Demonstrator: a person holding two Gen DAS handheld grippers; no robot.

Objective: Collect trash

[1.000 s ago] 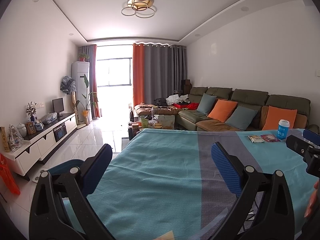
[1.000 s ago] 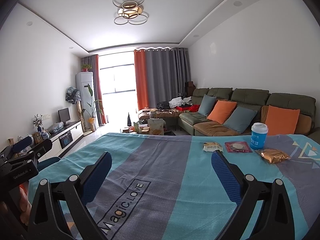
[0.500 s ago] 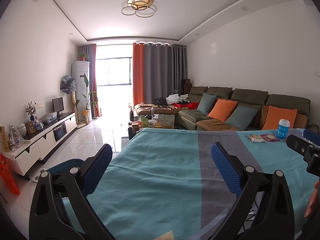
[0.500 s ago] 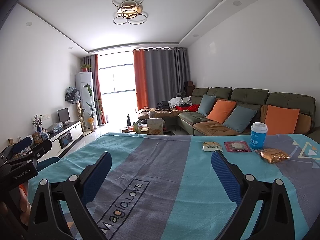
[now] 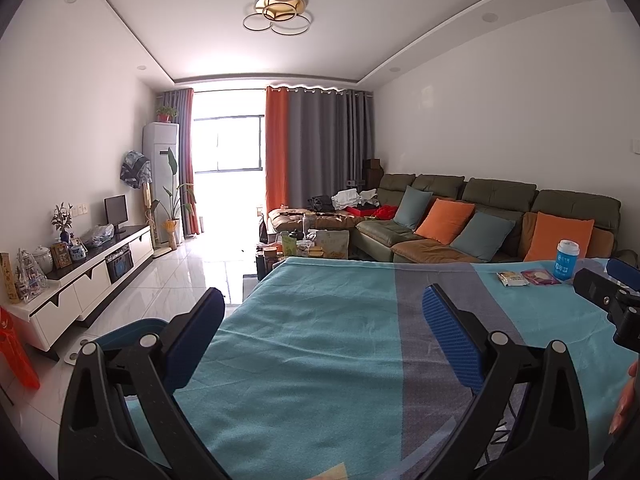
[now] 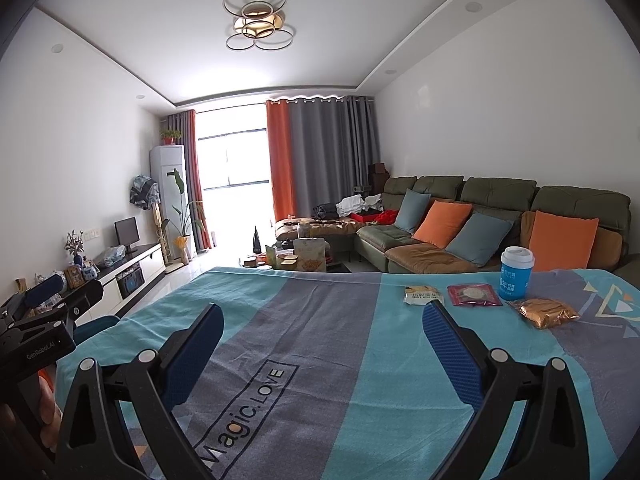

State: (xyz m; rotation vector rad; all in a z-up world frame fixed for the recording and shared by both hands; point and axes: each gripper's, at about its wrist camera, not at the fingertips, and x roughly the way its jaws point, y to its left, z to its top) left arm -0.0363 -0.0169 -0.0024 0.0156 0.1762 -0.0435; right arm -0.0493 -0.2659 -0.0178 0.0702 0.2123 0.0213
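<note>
On the far right of the cloth-covered table [image 6: 304,320], a pale snack packet [image 6: 423,295], a red packet [image 6: 474,295], a blue cup [image 6: 516,274] and a crumpled gold wrapper [image 6: 546,313] sit close together. The wrappers look light and slippery, likely best pinched at an edge; the cup seems stiffer and tippable. Both the left gripper [image 5: 320,314] and right gripper [image 6: 322,316] hang spread wide and empty over the cloth, a sofa [image 6: 500,216] behind.

A: Left gripper [image 5: 322,320] state?
B: Jaws wide apart, nothing between, above the blanket-covered surface [image 5: 320,360].
A: Trash?
B: Far right: blue cup [image 5: 566,260], red packet [image 5: 541,277] just beside it, pale packet [image 5: 512,279] next. Right gripper [image 5: 612,280] near them.
</note>
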